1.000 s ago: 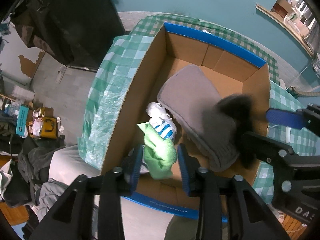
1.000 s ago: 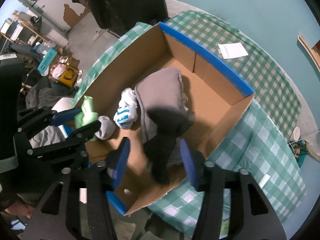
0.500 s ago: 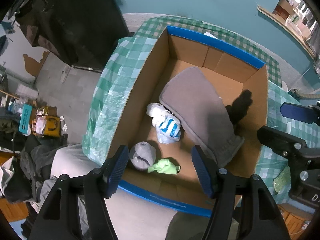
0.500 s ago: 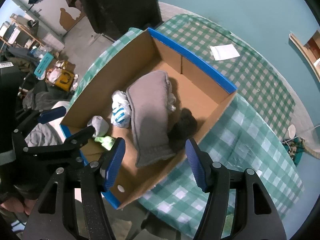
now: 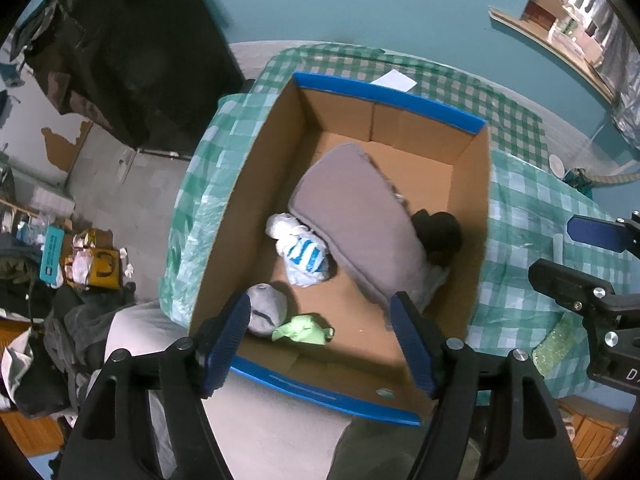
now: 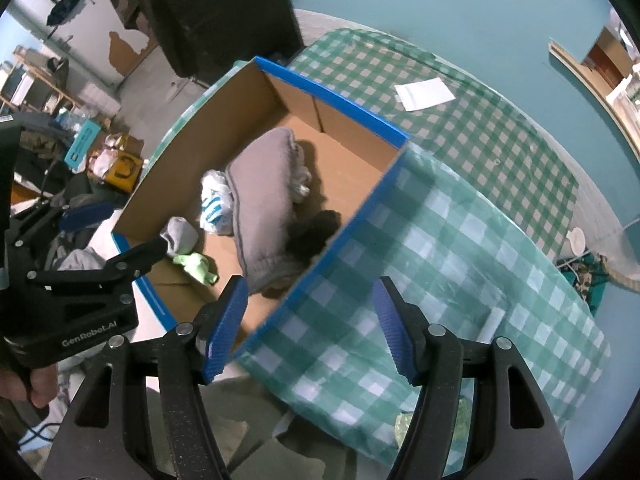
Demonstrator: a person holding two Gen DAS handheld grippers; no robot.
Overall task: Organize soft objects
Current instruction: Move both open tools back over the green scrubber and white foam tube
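Note:
A cardboard box (image 5: 256, 184) with blue edges (image 6: 332, 94) sits on a green checked table. Inside lie a grey cushion (image 5: 356, 220) (image 6: 262, 196), a black soft item (image 5: 438, 236) (image 6: 312, 234), a white and blue bundle (image 5: 302, 250) (image 6: 214, 202), a grey rolled sock (image 5: 264, 312) (image 6: 182, 234) and a green cloth (image 5: 304, 330) (image 6: 196, 266). My left gripper (image 5: 320, 344) is open and empty above the box's near end. My right gripper (image 6: 308, 324) is open and empty above the box's right wall and the tablecloth.
A white paper (image 6: 424, 94) lies on the checked tablecloth (image 6: 460, 240) behind the box. A green sponge-like item (image 5: 560, 340) lies at the table's near right. Clutter and clothes (image 5: 60, 280) cover the floor at left. A dark cabinet (image 5: 132, 60) stands behind.
Both grippers opened and rose: the green cloth fell from the left gripper and the black item from the right into the box. The right gripper then moved right, over the tablecloth.

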